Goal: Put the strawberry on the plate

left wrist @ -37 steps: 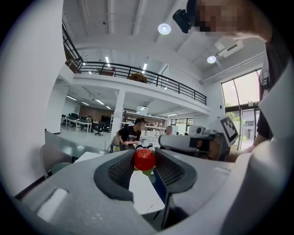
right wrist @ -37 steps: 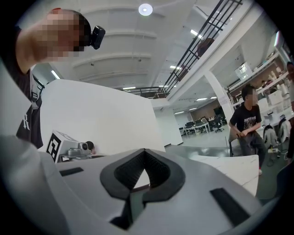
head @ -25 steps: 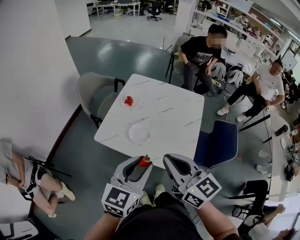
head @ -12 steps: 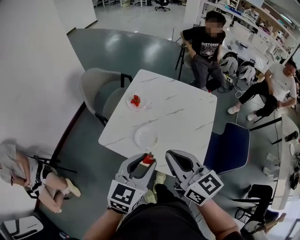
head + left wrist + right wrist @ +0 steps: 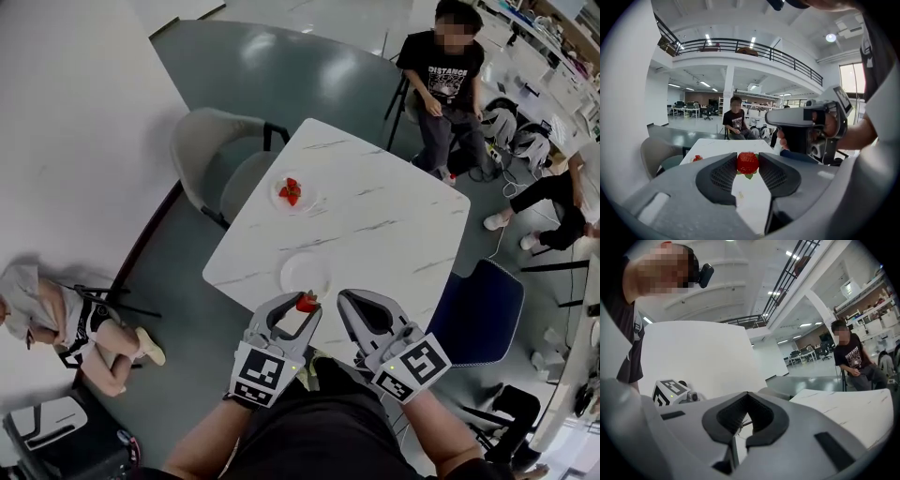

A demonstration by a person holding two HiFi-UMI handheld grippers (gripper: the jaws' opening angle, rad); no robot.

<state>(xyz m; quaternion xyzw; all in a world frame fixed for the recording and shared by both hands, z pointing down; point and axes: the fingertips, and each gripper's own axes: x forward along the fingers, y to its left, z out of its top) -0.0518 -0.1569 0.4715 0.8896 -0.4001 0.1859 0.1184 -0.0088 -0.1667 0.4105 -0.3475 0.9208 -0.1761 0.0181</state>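
- At left on the white table (image 5: 375,225), a small dish (image 5: 277,195) holds other strawberries (not my concern here).
- My left gripper (image 5: 302,307) is clamped on the strawberry (image 5: 747,162), which is pinched between both pads with a green leaf showing beneath it.
- A second ago the fruit hung well short of the table. Now it sits over the near edge, just beside the empty plate (image 5: 287,275).
- I judge the carry nearly finished, leaving a short reach forward, a lowering and a release over the plate.
- My right gripper (image 5: 747,397) rides alongside, idle, with its jaws pressed together on nothing.
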